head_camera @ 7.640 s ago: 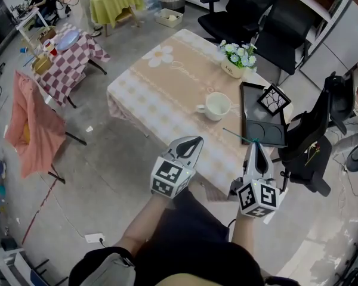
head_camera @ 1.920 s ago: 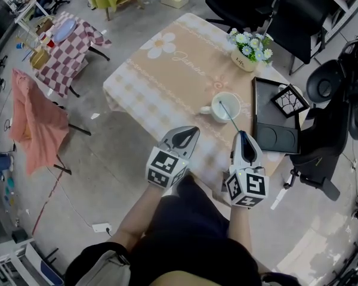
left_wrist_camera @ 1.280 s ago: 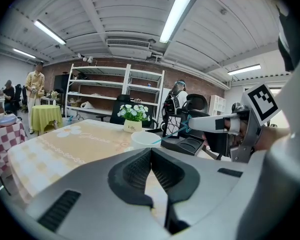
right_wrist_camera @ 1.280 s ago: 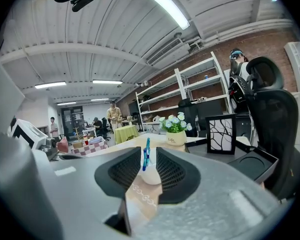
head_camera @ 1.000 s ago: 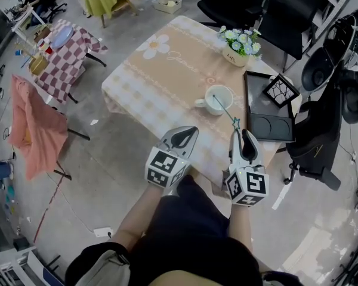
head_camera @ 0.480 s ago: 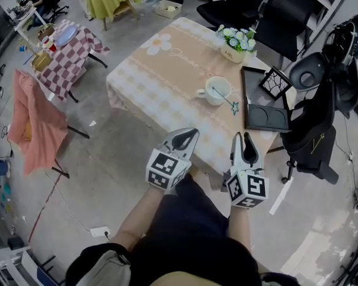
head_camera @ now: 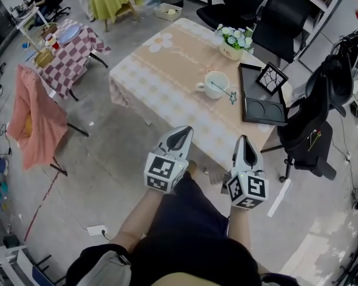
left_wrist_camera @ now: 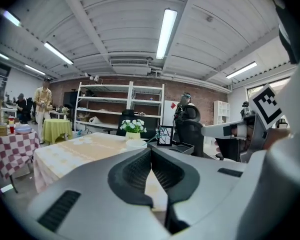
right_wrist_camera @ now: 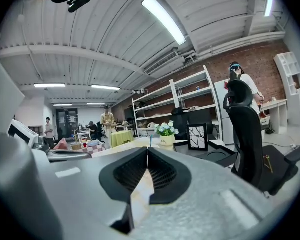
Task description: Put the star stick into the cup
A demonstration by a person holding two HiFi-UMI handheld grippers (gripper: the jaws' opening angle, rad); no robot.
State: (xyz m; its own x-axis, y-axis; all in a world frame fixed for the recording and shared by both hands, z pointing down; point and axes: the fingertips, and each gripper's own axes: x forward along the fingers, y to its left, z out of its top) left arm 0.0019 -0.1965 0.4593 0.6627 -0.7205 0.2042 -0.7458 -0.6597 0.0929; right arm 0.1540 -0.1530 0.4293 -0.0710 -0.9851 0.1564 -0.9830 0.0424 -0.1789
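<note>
The star stick (head_camera: 225, 92) lies well ahead of both grippers, so I start close in. The left gripper (head_camera: 182, 130) and right gripper (head_camera: 244, 139) hang side by side off the table's (head_camera: 167, 70) near edge. Each gripper view shows ribbed dark pads pressed flat together, with nothing caught between them. Their grey shells fill the lower half of both gripper views and cut off most of the tabletop.

On the beige checked cloth stands the white, rounded cup (head_camera: 216, 83), with its handle towards the left. The thin teal stick leans in it, one end inside and the star end out past the rim towards the tray (head_camera: 259, 103). I cannot tell whether the star touches the cloth. From the right gripper view only a sliver of the stick shows above the jaws. From the left one, just the cup's pale rim (left_wrist_camera: 136, 143) is visible.

The tray is flat, black and rectangular, and a square dark frame (head_camera: 271, 78) with a branching pattern is propped at its far end. Beyond sits a small pot of white flowers (head_camera: 231, 40), then black office chairs (head_camera: 238, 5) cut off at the top edge.
</note>
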